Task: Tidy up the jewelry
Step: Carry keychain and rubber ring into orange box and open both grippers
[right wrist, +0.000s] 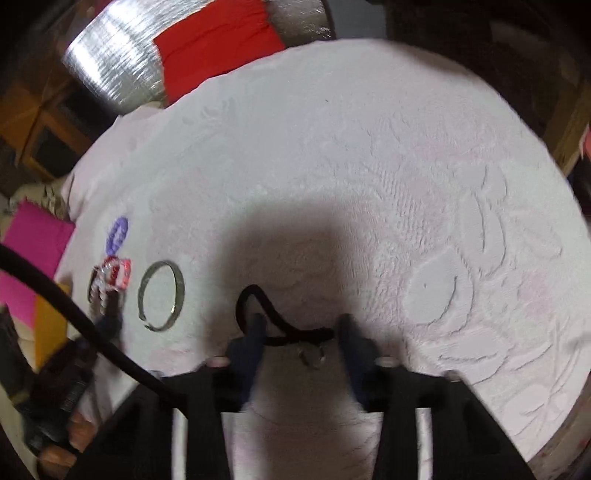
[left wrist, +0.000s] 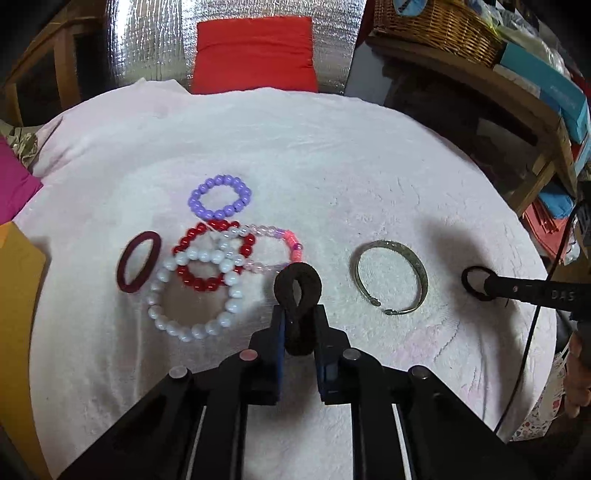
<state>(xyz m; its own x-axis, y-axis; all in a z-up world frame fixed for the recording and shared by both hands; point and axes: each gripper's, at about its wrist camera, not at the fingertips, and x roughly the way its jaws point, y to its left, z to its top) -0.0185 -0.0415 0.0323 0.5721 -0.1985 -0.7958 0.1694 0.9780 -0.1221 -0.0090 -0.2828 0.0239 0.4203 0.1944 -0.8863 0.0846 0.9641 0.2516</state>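
A pale pink-white towel (left wrist: pixel 332 147) with a raised pattern covers the round bench and carries all the jewelry. Behind it hangs silver foil sheeting (left wrist: pixel 155 40) with a red cushion (left wrist: pixel 255 55) in front. To the right stands a wooden shelf (left wrist: pixel 480 85) with a wicker basket (left wrist: pixel 439 26) and boxes; a magenta cloth (left wrist: pixel 14 184) and an orange panel (left wrist: pixel 18 280) lie at the left edge.

The left tongs (left wrist: pixel 297 319) are clenched on a thick black scrunchie (left wrist: pixel 298 291), pinched into a figure-eight between the pads. Just beyond it lies a tangle of bead bracelets: white (left wrist: pixel 195 291), red (left wrist: pixel 214 254) and pink (left wrist: pixel 273 247) overlapping, with a purple one (left wrist: pixel 220 197) just behind, touching or nearly touching the red. A maroon ring (left wrist: pixel 138 266) lies left of them, apart. An open metal bangle (left wrist: pixel 391 277) lies to the right, by itself.

Further right, the right tongs (right wrist: pixel 301 325) are down on the towel around a thin black hair tie (right wrist: pixel 273 317). In the blurred right wrist view, one finger (right wrist: pixel 255 332) touches the tie's loop and the other stands at its far end; a gap shows between the fingers, and I cannot tell whether they grip it.
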